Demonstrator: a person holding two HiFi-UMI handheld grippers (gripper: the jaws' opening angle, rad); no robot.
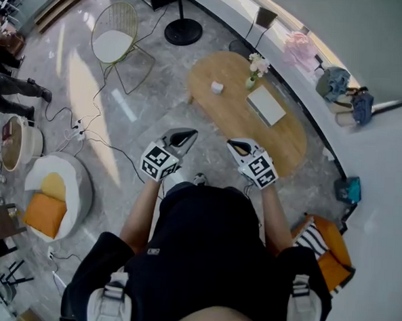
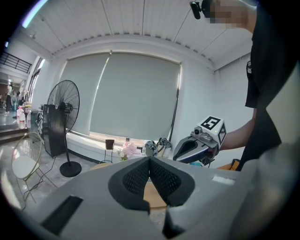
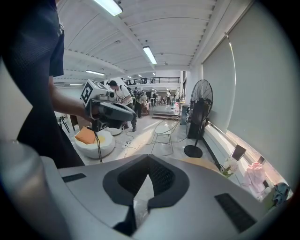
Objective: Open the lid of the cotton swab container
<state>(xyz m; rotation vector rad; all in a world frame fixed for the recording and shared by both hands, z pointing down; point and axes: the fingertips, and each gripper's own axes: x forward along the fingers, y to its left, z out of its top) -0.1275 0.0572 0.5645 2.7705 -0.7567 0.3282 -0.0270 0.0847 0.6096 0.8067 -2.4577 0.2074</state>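
A small white container (image 1: 217,87) stands on the oval wooden table (image 1: 284,138), towards its far left end; whether it has a lid I cannot tell at this size. I hold both grippers in the air in front of the person's body, short of the table. My left gripper (image 1: 186,133) is shut with nothing between its fingers, which meet at the tips in the left gripper view (image 2: 150,159). My right gripper (image 1: 234,146) is likewise shut and empty (image 3: 149,159). Each gripper shows in the other's view, the right gripper (image 2: 180,152) and the left gripper (image 3: 133,112).
On the table also stand a small vase of flowers (image 1: 254,70) and a flat white slab (image 1: 265,105). A wire chair (image 1: 117,32) and a fan's base (image 1: 183,32) stand beyond. A round white seat with orange cushions (image 1: 53,191) and cables lie on the floor at left.
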